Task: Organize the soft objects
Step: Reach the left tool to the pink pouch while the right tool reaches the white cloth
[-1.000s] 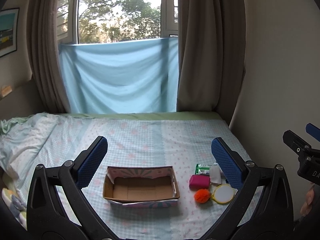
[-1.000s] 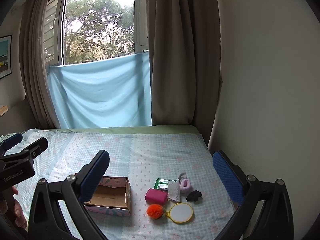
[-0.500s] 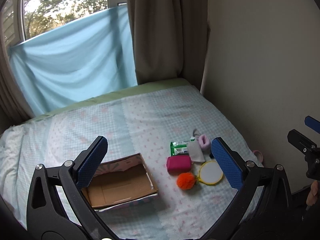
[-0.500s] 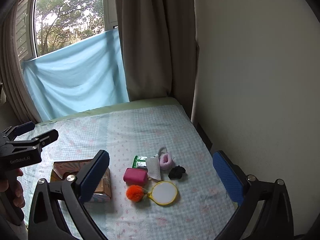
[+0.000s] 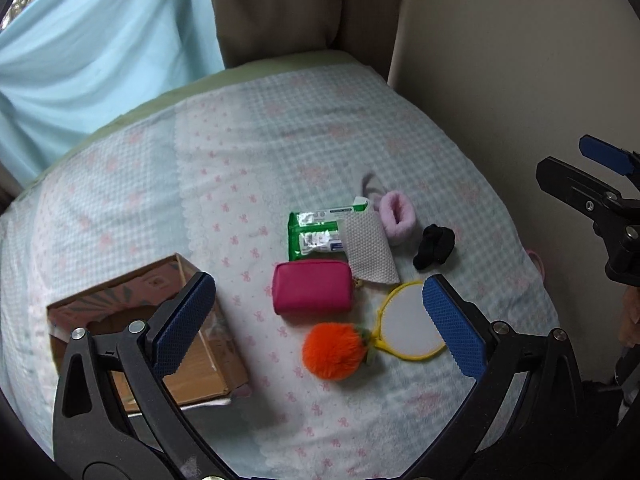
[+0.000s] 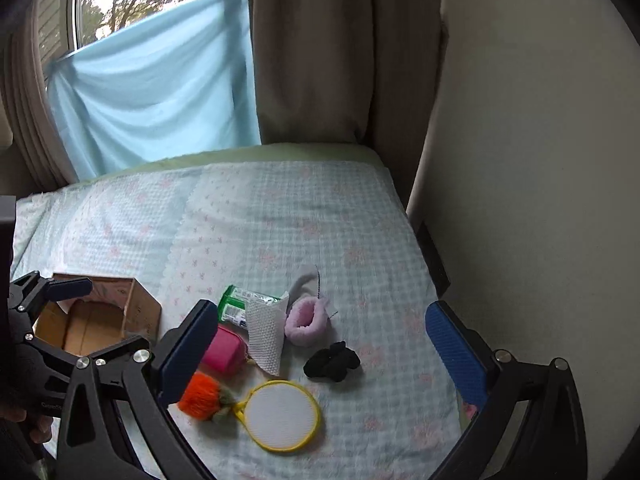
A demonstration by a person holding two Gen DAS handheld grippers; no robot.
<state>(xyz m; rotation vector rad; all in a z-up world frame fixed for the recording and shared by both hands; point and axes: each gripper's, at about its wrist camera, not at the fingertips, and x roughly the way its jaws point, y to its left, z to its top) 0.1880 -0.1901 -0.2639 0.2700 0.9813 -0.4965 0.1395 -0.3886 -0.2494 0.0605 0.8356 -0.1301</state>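
Now your two cameras look down on the bed (image 5: 280, 152) rather than out at the window, as they did a second ago: both views have tipped forward and swung right, and the cluster of small things has grown large in frame. Your left tongs (image 5: 316, 316) stand wide and empty above the pink pouch (image 5: 314, 293) and the orange pom-pom (image 5: 335, 350). Your right tongs (image 6: 320, 344) are equally wide, holding nothing, over the black scrunchie (image 6: 332, 361) and the lilac fluffy band (image 6: 306, 320).

Nothing on the bedspread has shifted. The cardboard box (image 5: 136, 320) sits open to the left of the pile, apparently with nothing in it, though the left tong arm hides part of its floor. A white mesh cloth (image 5: 368, 250) lies partly over the green wipes packet (image 5: 316, 234), its lower edge just beside the pouch; the yellow-rimmed round mirror (image 5: 408, 326) touches the pom-pom.

Judging from this, you have finished the approach and no item has been sorted yet. The pom-pom lies nearest the middle of the left tongs and looks the likeliest first pick. Being fluffy, it should compress, so close well down into it. Mind the mirror's handle, which may drag along.
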